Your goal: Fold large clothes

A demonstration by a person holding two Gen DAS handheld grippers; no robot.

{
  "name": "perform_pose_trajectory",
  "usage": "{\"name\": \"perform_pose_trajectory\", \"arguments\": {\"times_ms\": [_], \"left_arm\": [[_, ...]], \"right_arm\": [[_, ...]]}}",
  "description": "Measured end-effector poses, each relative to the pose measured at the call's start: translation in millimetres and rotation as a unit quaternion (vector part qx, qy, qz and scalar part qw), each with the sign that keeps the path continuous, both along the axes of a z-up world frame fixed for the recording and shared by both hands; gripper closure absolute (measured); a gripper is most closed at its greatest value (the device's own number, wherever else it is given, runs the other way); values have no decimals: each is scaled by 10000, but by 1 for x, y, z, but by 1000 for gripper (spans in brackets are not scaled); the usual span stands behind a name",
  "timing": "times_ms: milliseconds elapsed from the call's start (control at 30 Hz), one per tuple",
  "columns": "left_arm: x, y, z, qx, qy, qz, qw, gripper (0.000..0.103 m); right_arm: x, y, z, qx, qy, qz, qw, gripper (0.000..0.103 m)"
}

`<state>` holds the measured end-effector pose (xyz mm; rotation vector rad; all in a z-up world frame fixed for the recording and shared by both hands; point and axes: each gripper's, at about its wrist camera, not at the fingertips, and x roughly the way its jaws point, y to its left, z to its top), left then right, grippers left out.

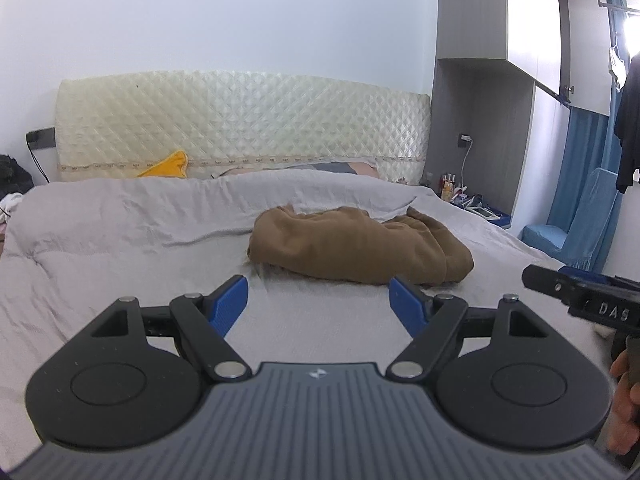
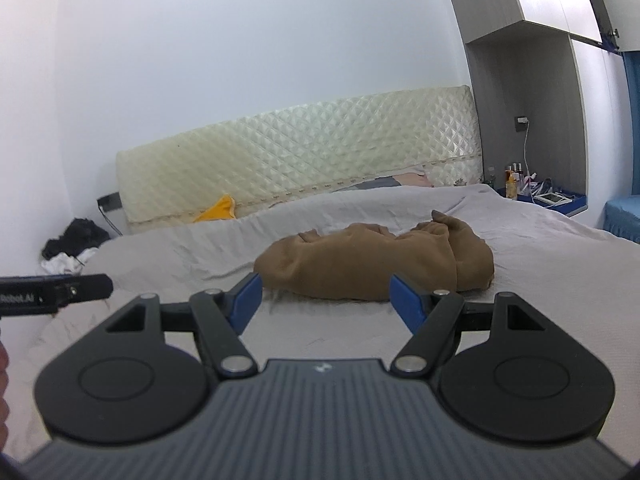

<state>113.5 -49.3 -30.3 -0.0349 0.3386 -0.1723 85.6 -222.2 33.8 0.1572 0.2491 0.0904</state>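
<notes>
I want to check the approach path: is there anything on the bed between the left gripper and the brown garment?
No. In the left wrist view, only bare grey bedspread lies between the open left gripper and the crumpled brown garment.

Support: bed (image 1: 100,240) covered by a wrinkled grey sheet.
On it: crumpled brown garment (image 1: 356,244), just beyond the open jaws.
Far end: yellow cloth (image 1: 170,165) by the headboard.
</notes>
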Motion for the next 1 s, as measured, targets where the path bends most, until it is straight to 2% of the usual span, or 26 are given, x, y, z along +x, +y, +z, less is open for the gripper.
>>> {"name": "perform_pose_trajectory", "arguments": {"times_ms": [133,367,633,767,1000], "left_arm": [[2,-5,-13,236,-79,71,9997,22],[12,-6,-33,177,-29,59,9998,22],[23,-15,-50,180,60,-10,9998,22],[26,-23,-57,362,22,32,9993,21],[29,-20,-65,235,123,165,9995,21]], "right_arm": [[3,1,-19,1,90,-93,9999,29],[9,2,-43,-34,207,-236,9995,29],[12,8,-53,-250,228,-350,9988,29],[12,8,-55,-293,256,-379,9985,29],[9,3,-57,-242,221,-428,9985,29]]}}
